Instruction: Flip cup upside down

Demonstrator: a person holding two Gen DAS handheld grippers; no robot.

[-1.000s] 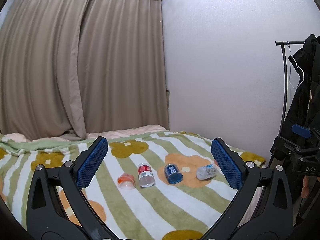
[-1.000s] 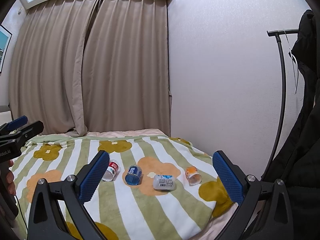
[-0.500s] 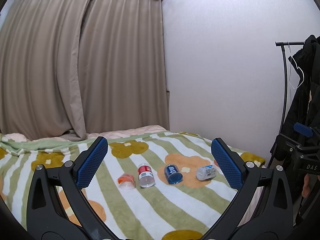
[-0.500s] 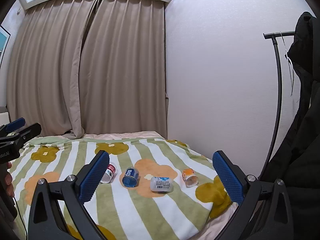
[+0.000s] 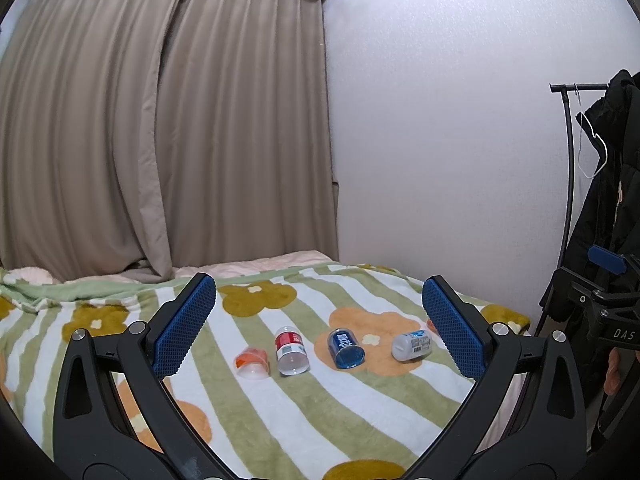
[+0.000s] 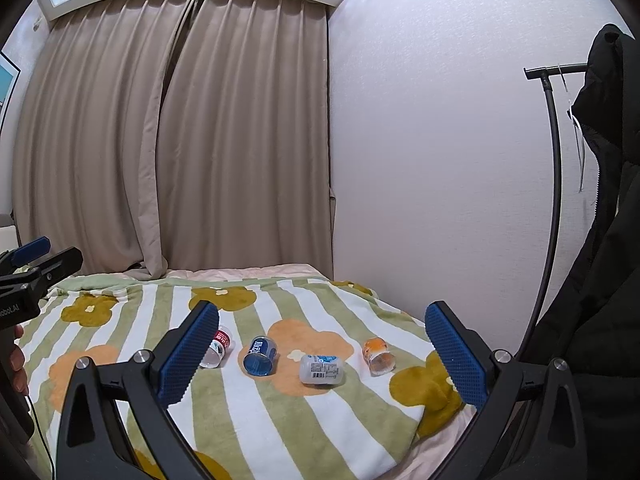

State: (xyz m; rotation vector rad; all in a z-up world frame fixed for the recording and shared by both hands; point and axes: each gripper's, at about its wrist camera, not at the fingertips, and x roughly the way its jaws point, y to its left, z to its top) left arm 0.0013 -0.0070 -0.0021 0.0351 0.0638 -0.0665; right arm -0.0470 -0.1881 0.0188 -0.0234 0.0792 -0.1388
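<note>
Several small plastic cups lie on their sides in a row on a striped flower blanket (image 5: pixel 280 408). In the left wrist view they are an orange cup (image 5: pixel 252 362), a red-labelled clear cup (image 5: pixel 291 350), a blue cup (image 5: pixel 345 348) and a white-labelled cup (image 5: pixel 412 344). In the right wrist view the red cup (image 6: pixel 218 346), blue cup (image 6: pixel 260 355), white cup (image 6: pixel 321 369) and another orange cup (image 6: pixel 378 355) show. My left gripper (image 5: pixel 319 328) and right gripper (image 6: pixel 322 350) are both open, empty and held well back from the cups.
Beige curtains (image 5: pixel 160 140) hang behind the bed and a white wall (image 5: pixel 440 140) is to the right. A coat rack with dark coats (image 6: pixel 600 220) stands at the bed's right edge. The blanket edge (image 6: pixel 400 444) drops off at front right.
The right wrist view has drifted slightly, so the cups sit a little further left and lower in it. The left gripper has hardly moved. The cups have not moved.
</note>
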